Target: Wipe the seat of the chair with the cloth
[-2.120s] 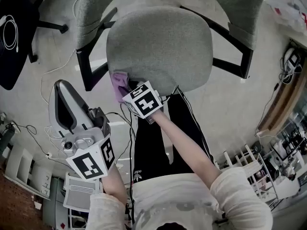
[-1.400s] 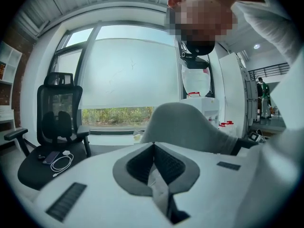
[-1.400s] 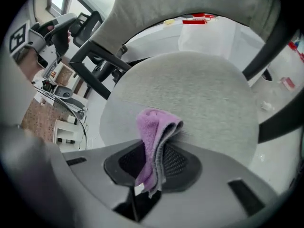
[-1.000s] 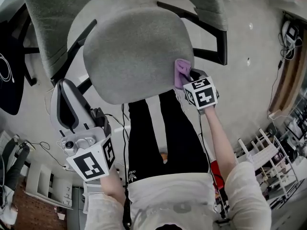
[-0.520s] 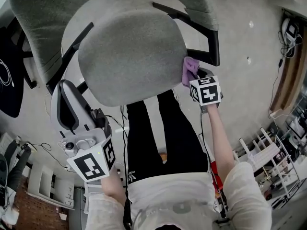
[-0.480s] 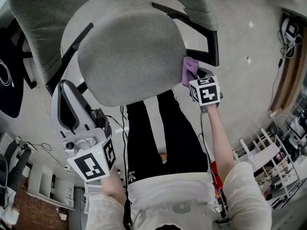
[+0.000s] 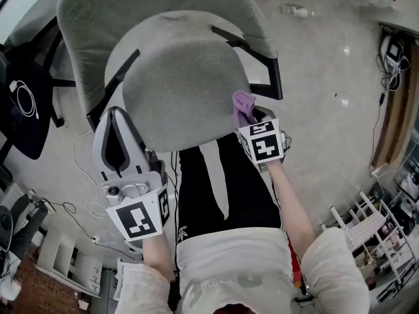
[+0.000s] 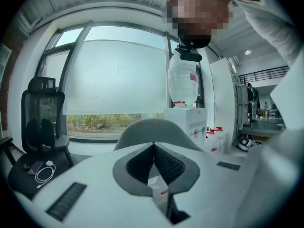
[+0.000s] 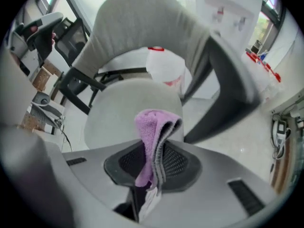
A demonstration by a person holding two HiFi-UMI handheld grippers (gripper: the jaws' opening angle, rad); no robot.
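Right gripper (image 9: pixel 152 163): jaws clamped on the folded purple cloth (image 9: pixel 151 127), which sits at the right front edge of the grey fabric seat (image 7: pixel 183 77), apparently touching its rim. Left gripper (image 8: pixel 153 151): jaws together, empty, beside the seat. Pale glossy floor (image 7: pixel 314 57); wide window (image 8: pixel 118 75).

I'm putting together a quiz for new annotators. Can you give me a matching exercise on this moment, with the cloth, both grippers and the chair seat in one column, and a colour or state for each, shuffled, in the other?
Things:
1. cloth
2. left gripper
3. right gripper
4. seat

Colour or state:
A. grey, bare on top
B. jaws together, nothing between them, held away from the chair
C. purple, folded
D. jaws closed on the cloth at the seat's right edge

Pairs: 1-C, 2-B, 3-D, 4-A
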